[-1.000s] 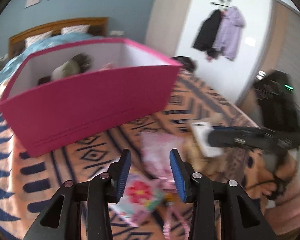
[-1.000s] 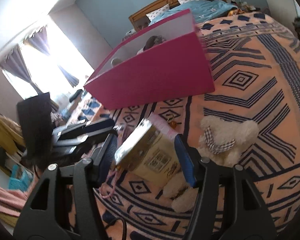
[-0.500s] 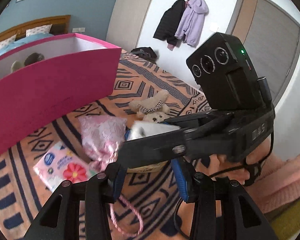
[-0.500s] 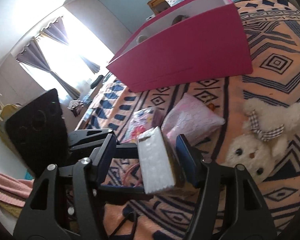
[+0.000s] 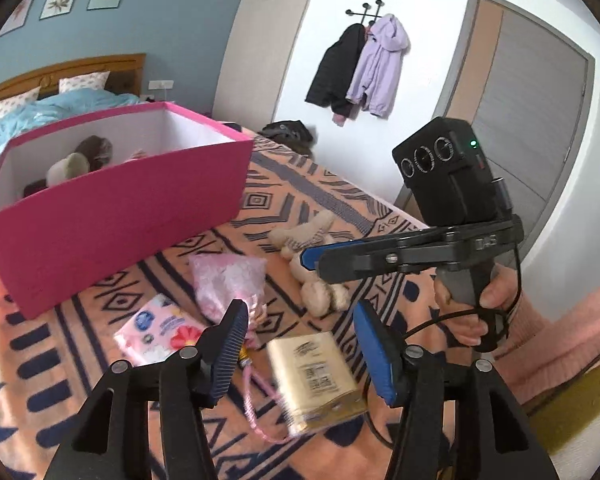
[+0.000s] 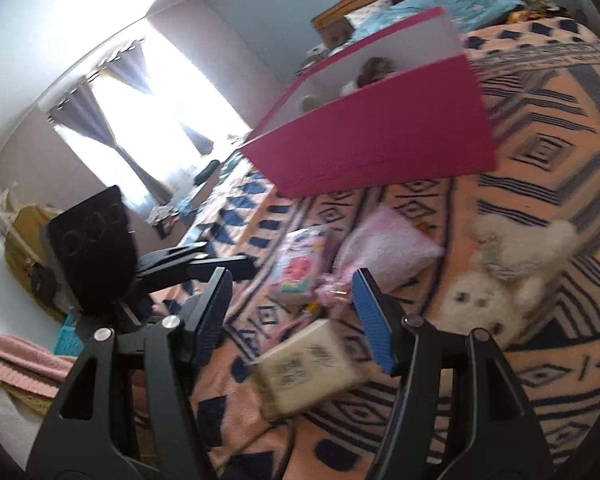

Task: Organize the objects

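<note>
The gold tissue pack [image 5: 314, 380] lies on the patterned bedspread [image 5: 340, 200], blurred in both views, below and between the jaws of both grippers. Neither set of pads touches it.

Left gripper [image 5: 300, 344]: the jaws have just been opening and stand apart with nothing gripped; the gold pack shows in the gap but lies clear on the bedspread.

Right gripper [image 6: 290, 312]: the jaws stand about half open and empty. In the left wrist view a hand [image 5: 484, 304] holds it by the handle to the right, above the bed.

A pink lace pouch [image 5: 228, 280] lies just beyond the gold pack, its pink cord [image 5: 260, 408] trailing beside the pack. A floral tissue packet [image 5: 160, 328] lies to the left of the pouch, close to it. A cream plush toy [image 6: 508, 280] lies to the right of the pouch, apart from it.

The pink storage box [image 5: 116, 216] stands open-topped further up the bed, well apart from the gold pack. Plush items [image 5: 80, 158] show inside it.

Two jackets [image 5: 360, 68] hang on the far wall.
</note>
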The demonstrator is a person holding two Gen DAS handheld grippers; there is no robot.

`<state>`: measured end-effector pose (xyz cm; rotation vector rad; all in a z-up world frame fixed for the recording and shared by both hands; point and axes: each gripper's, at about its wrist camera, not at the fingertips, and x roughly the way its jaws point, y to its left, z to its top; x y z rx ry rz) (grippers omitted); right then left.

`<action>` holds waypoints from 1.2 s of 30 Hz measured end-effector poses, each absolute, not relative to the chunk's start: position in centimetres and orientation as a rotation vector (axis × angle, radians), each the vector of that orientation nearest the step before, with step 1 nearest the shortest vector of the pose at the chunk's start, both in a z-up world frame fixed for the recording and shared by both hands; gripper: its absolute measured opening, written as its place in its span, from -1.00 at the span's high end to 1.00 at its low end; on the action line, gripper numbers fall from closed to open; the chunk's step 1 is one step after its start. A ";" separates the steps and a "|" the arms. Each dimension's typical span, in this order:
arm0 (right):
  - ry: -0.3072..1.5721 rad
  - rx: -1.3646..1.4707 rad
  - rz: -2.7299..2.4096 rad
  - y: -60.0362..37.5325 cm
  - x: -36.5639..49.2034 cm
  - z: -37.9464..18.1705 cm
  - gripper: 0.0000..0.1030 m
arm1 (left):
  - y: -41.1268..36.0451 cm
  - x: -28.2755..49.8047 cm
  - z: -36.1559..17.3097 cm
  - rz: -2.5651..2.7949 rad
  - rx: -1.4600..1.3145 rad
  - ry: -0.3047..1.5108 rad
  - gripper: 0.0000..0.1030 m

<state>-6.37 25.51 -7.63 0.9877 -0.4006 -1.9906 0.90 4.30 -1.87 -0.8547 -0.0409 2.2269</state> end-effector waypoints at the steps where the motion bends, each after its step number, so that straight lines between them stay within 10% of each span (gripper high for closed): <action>1: -0.404 1.000 -2.013 25.9 -6.4 -7.8 -0.26 | 4.8 0.5 -2.0 2.217 -0.860 -0.042 -0.09; 22: -0.376 1.199 -2.259 30.4 -9.2 -11.1 -0.25 | 14.1 -5.2 -6.2 2.104 -1.183 0.132 -0.06; 36: -0.428 1.126 -2.225 30.5 -9.2 -10.3 0.08 | 13.5 -5.3 -5.8 2.114 -1.157 0.035 0.21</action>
